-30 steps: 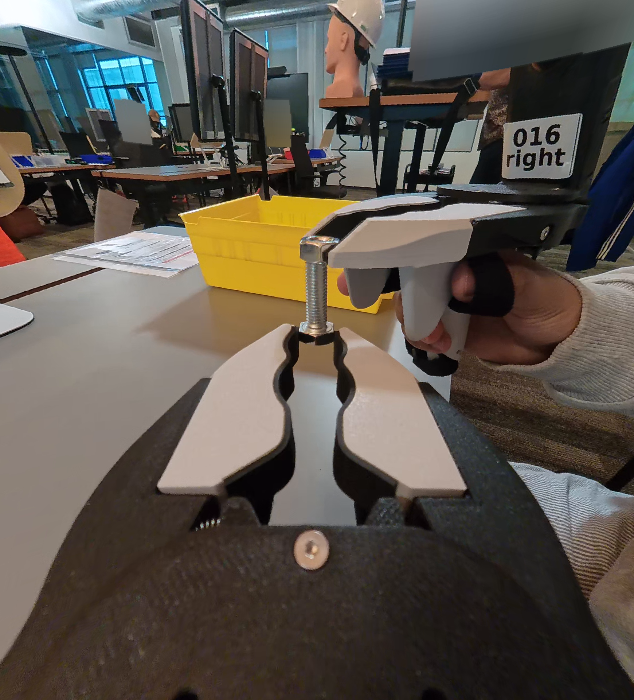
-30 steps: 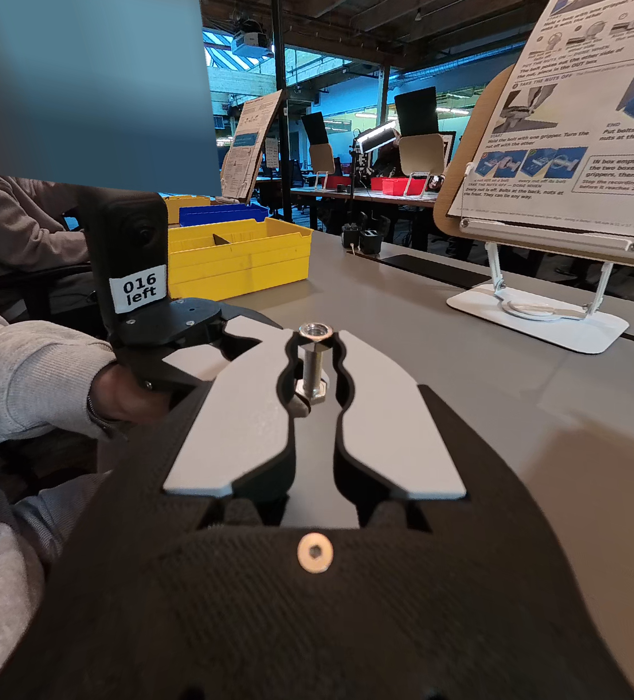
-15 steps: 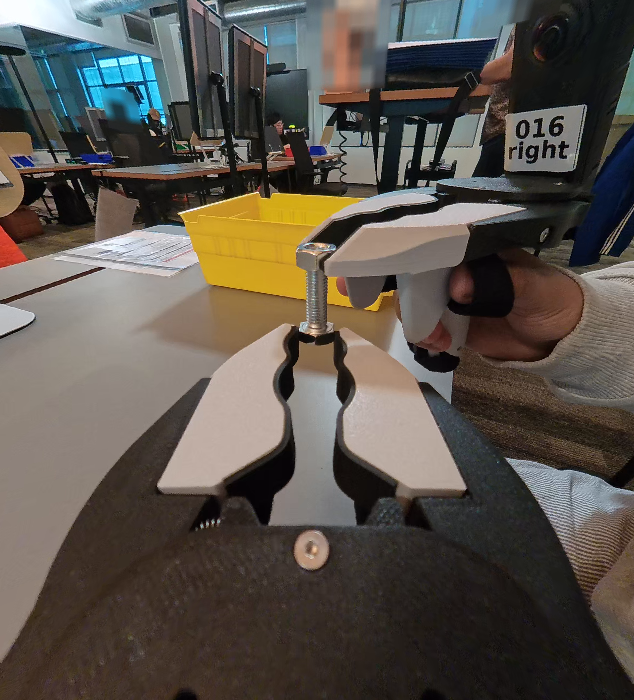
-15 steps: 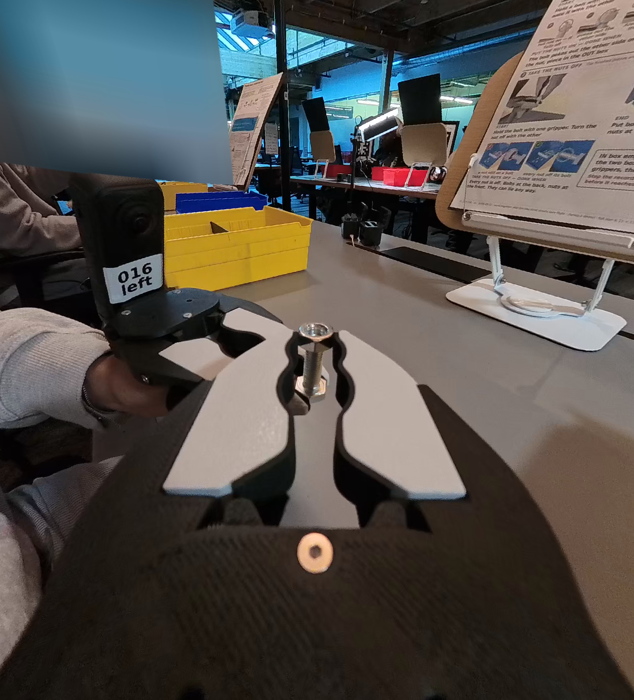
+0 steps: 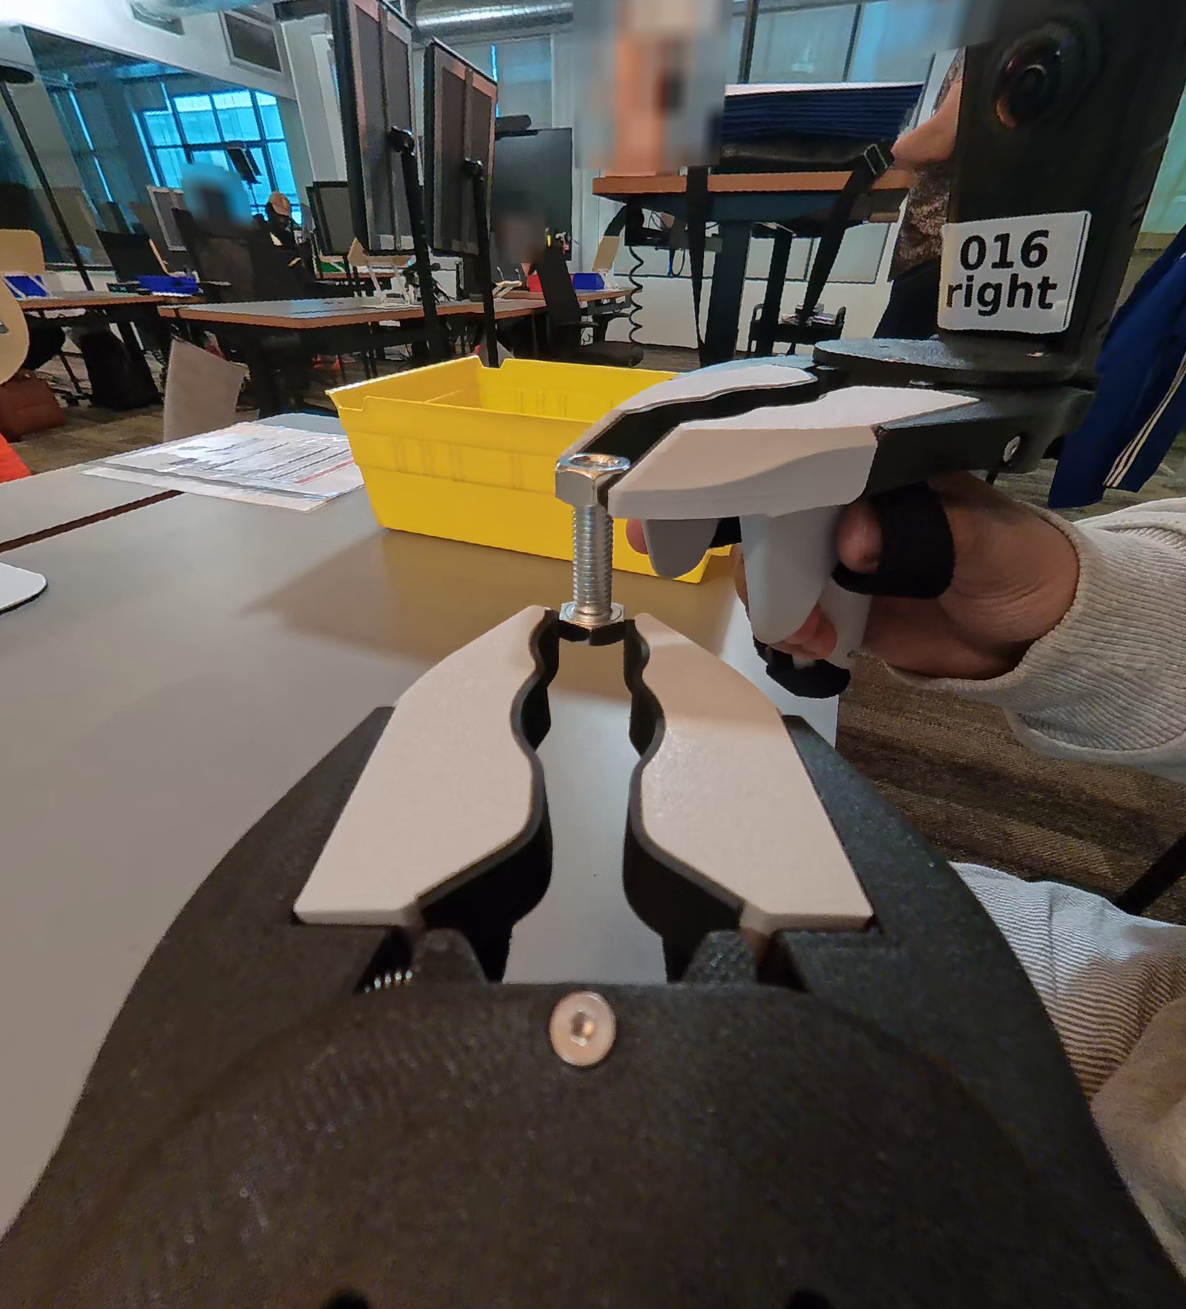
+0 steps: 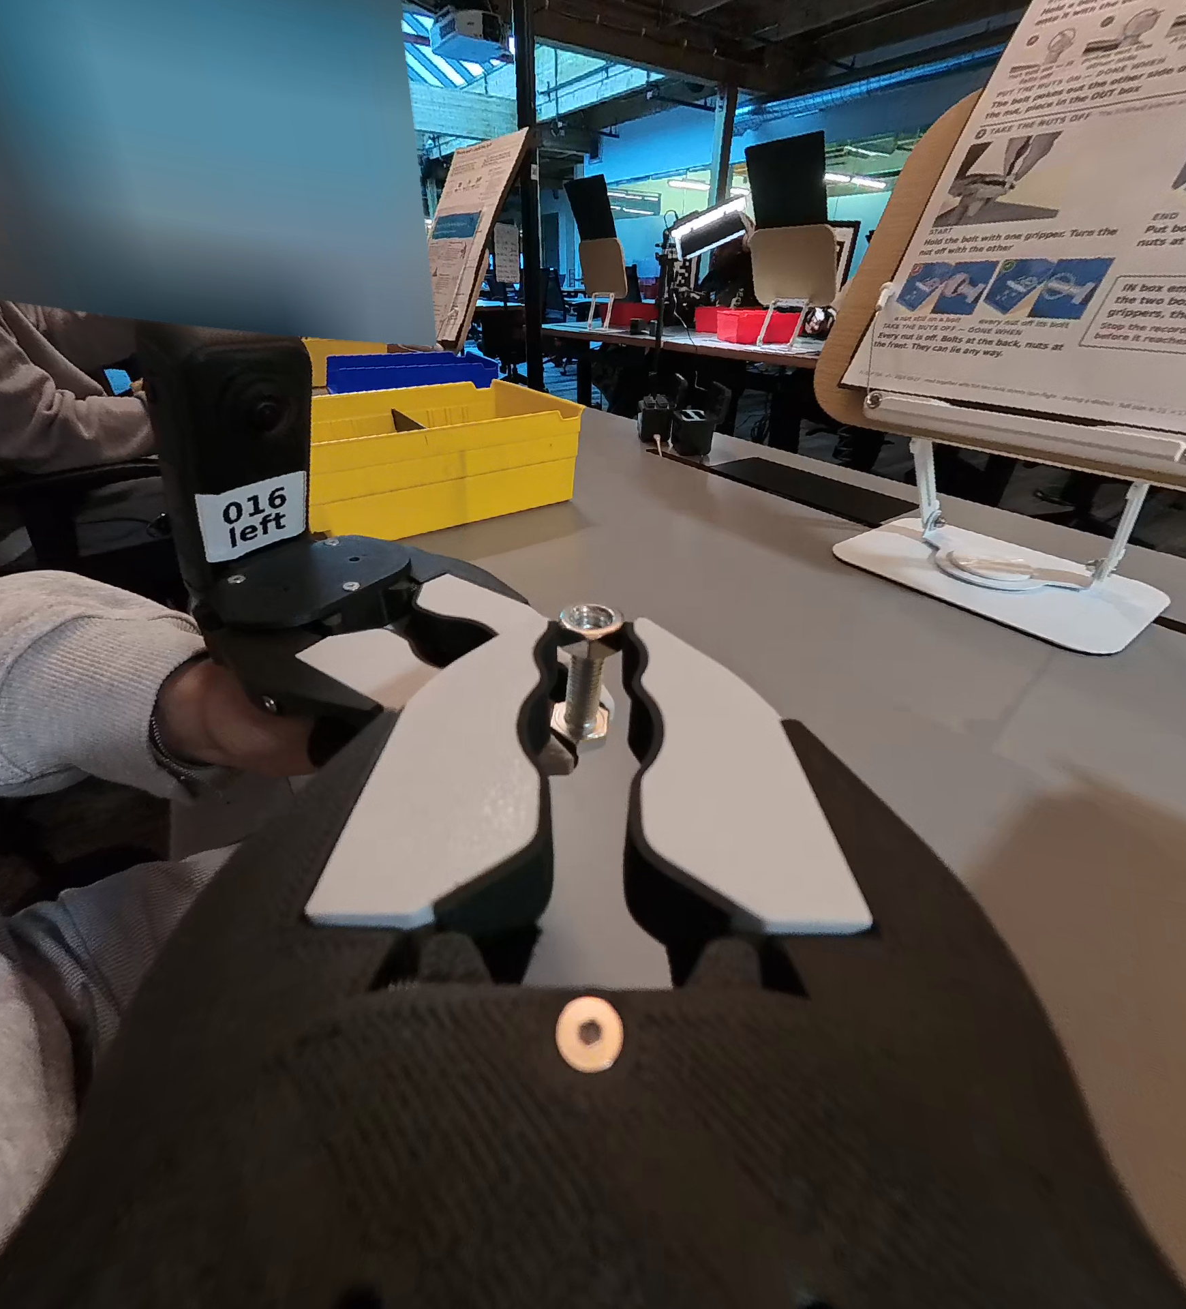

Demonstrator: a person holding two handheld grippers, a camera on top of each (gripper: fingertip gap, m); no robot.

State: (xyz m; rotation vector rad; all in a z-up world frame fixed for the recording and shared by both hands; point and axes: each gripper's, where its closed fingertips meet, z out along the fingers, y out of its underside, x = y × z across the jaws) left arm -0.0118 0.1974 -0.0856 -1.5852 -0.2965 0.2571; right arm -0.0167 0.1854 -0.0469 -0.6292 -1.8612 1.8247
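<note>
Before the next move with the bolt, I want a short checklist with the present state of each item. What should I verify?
1. Bolt upright between the two tools: ok.
2. Left tool shut on the nut at the lower end: ok.
3. Right tool shut on the hex head at the top: ok.
4. Thread bare between head and nut: ok.
5. Yellow bin stands apart, behind both tools: ok.
6. How firmly each tool grips: cannot tell.
</note>
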